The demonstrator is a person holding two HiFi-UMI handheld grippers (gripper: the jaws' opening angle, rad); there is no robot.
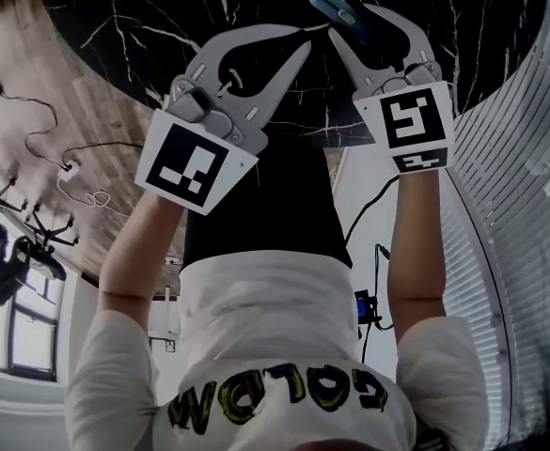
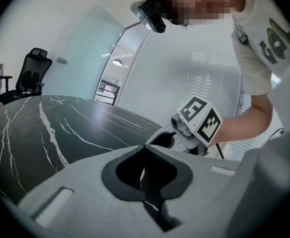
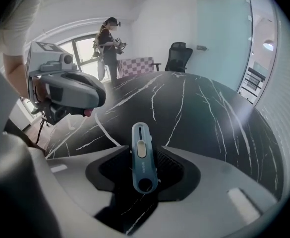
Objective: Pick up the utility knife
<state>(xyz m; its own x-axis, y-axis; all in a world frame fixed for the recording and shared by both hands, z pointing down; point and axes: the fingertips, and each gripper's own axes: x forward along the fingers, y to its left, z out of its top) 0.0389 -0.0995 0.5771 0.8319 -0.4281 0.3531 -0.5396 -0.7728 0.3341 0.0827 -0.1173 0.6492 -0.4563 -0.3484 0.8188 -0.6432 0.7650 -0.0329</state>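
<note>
Slim blue plastic utility knife [image 3: 144,157] lay flat on the black, white-veined marble table [image 3: 209,118], between the wide-open jaws of the right gripper [image 1: 357,24], pads clear of it, left gripper [image 1: 298,53] just beside, jaws closed on nothing.

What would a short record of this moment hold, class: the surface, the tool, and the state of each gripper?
surface: black marble-pattern table
tool: blue utility knife, lying on the table
right gripper: jaws open on either side of the knife, not pressing on it
left gripper: jaws together, nothing between them
background: office chair beyond the table
</note>
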